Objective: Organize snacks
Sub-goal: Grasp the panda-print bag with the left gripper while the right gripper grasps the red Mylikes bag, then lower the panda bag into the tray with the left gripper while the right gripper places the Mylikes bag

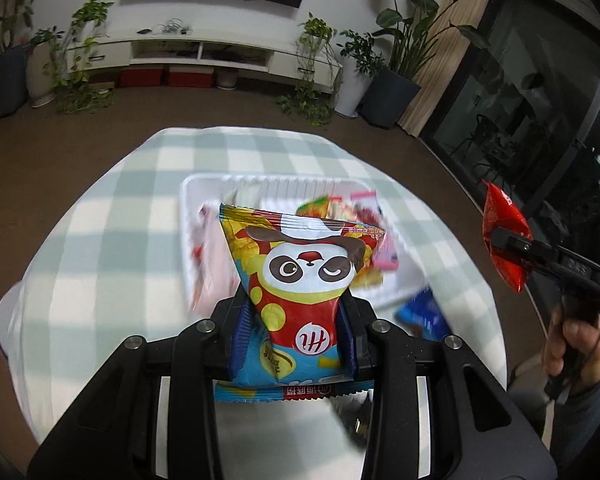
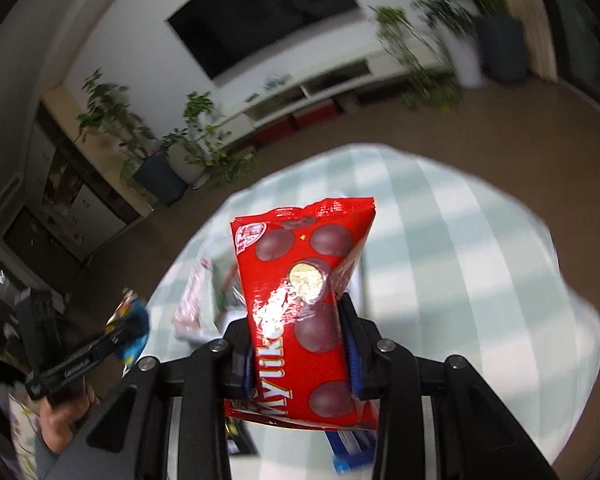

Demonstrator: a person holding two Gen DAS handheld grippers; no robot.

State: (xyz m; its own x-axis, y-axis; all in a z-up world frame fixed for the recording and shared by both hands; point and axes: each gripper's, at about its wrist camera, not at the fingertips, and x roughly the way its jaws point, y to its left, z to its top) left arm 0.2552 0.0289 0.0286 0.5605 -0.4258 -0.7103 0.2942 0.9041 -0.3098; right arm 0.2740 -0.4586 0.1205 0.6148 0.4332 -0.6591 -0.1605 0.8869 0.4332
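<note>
Pinching glossy crinkled foil: panda packet point(image 1: 300, 280), red pouch point(image 2: 306, 284).

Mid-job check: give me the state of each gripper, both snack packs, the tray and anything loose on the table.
left gripper: shut on panda snack pack, held above the table.
right gripper: shut on red chocolate-ball pack, lifted.
white tray: on the checked tablecloth, holding several snacks.
blue packet: lying loose beside the tray.

Red snack bag point(image 2: 304, 312): partial white lettering "Myli..."; panda snack bag point(image 1: 300, 280): Chinese characters, unreadable.
</note>
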